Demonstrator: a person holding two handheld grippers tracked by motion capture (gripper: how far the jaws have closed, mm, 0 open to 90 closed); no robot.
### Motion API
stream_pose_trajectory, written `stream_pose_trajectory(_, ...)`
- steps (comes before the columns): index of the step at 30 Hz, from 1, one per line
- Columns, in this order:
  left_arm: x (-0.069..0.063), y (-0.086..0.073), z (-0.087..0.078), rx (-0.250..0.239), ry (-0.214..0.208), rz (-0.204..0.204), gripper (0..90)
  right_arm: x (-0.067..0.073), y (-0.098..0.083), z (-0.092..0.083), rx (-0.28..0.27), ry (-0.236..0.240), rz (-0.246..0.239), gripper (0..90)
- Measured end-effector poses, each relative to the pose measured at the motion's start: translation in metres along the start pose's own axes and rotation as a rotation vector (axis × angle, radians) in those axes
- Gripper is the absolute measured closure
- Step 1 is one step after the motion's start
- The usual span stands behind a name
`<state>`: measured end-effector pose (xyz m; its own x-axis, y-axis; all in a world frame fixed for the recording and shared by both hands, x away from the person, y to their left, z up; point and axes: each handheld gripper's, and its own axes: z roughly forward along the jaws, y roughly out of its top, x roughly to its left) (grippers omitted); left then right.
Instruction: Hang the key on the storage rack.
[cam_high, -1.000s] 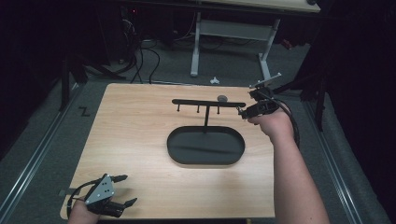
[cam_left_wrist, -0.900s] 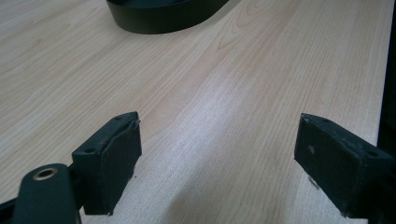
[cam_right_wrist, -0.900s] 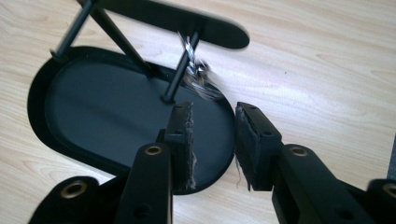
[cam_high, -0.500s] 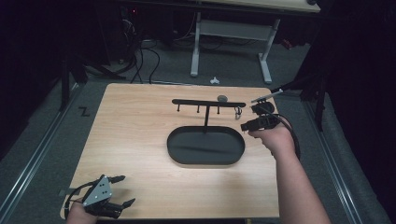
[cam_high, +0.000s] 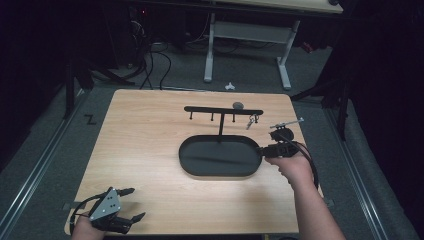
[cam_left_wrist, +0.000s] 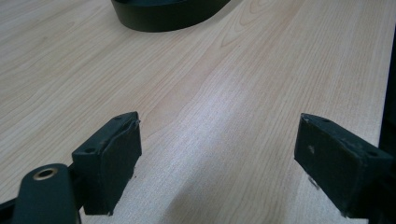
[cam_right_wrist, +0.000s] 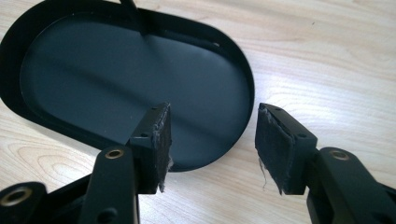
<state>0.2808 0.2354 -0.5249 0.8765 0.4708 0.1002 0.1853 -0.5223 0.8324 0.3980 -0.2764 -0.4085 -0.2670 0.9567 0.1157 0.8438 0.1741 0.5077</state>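
Black metal tray, oval, sits at table centre; a post rises from its 12 o'clock rim to a hook bar. A small key-like item hangs from the bar's 3 o'clock end; detail too small to confirm.

Right gripper: at the tray's 3 o'clock rim, released, jaws apart, holding nothing. In the right gripper view the right gripper stands over the tray rim, one pad above the tray floor, the other above bare wood.

Left gripper: at the table's 7 o'clock corner, well apart from the tray, released, nothing between the jaws. The left gripper view shows the left gripper over plain wood.

Step in hand, as judged: grip the tray rim.
- Keep the rim centred betw. the pads.
- Lower until the pads straddle the wall, then close squarely.
- Approx. level wrist; avoid tipping the post and hanging item.

Markings: no brand, label or legible text on tray, bar or grippers.
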Motion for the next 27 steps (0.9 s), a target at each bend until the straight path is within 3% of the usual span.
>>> stream_pose_trajectory(5,0.000,0.000,0.001,0.001,-0.001,0.001,15.4,0.000,-0.016,0.004,-0.046,0.002,-0.015,45.4)
stream_pose_trajectory(9,0.001,0.001,0.002,0.001,-0.002,0.002,15.3,0.004,-0.042,0.009,-0.121,-0.005,-0.043,44.9)
stream_pose_trajectory(14,0.001,0.002,0.004,0.002,-0.006,0.006,15.4,0.007,-0.065,0.015,-0.182,-0.006,-0.041,42.1)
stream_pose_trajectory(19,0.001,0.003,0.006,0.000,-0.007,0.007,15.4,0.018,-0.107,0.025,-0.278,-0.015,-0.059,38.7)
stream_pose_trajectory(20,0.001,0.003,0.006,0.000,-0.007,0.007,15.3,0.018,-0.107,0.025,-0.278,-0.015,-0.059,38.7)
stream_pose_trajectory(21,0.002,0.003,0.007,0.000,-0.008,0.007,15.3,0.023,-0.126,0.028,-0.331,-0.036,-0.067,35.9)
stream_pose_trajectory(23,0.002,0.003,0.007,0.007,-0.009,0.006,15.4,0.026,-0.147,0.033,-0.423,-0.060,-0.033,37.2)
stream_pose_trajectory(24,0.001,0.004,0.008,0.005,-0.011,0.006,15.3,0.028,-0.157,0.036,-0.422,-0.060,-0.014,36.6)
stream_pose_trajectory(25,0.001,0.004,0.008,0.002,-0.011,0.007,15.3,0.031,-0.157,0.033,-0.387,-0.049,-0.036,34.5)
stream_pose_trajectory(27,0.000,0.005,0.008,0.007,-0.012,0.016,15.3,0.036,-0.160,0.027,-0.449,-0.096,-0.095,35.1)
